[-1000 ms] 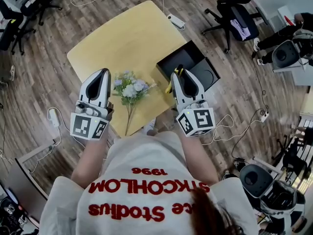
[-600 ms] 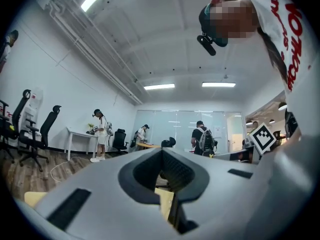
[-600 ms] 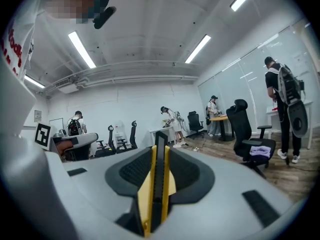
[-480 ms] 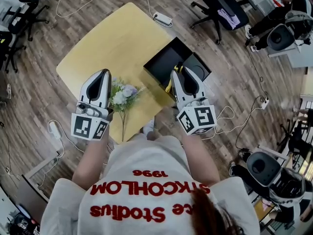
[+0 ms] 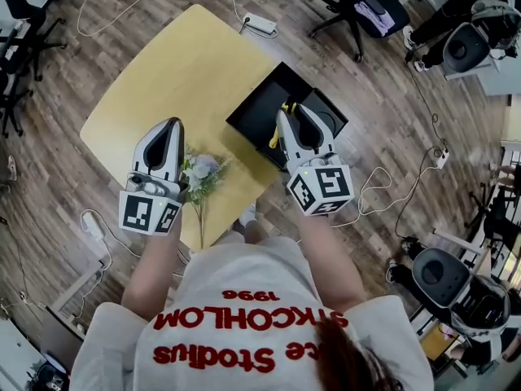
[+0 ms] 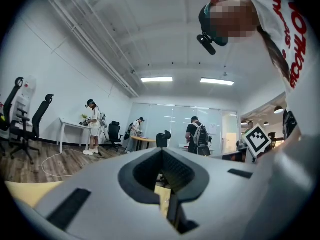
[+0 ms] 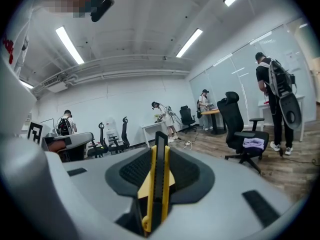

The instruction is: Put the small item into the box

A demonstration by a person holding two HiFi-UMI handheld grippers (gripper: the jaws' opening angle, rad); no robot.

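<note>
A yellow and black utility knife (image 7: 156, 184) stands upright between the jaws of my right gripper (image 7: 159, 156), which is shut on it. In the head view my right gripper (image 5: 285, 114) holds the knife (image 5: 277, 139) above the open black box (image 5: 256, 108) at the right edge of the yellow table (image 5: 179, 72). My left gripper (image 5: 172, 124) hovers over the table's near edge, jaws together with nothing in them. In the left gripper view its jaws (image 6: 165, 184) meet, and only the room shows beyond them.
A small bunch of pale artificial flowers (image 5: 200, 172) lies on the table just right of my left gripper. The box's black lid (image 5: 327, 119) sits beside the box. A power strip (image 5: 259, 24), cables and office chairs (image 5: 362, 6) stand on the wood floor around the table.
My right gripper has carried the knife forward from the box's near edge to over its inside. The head view has shifted. The left gripper keeps its place.
</note>
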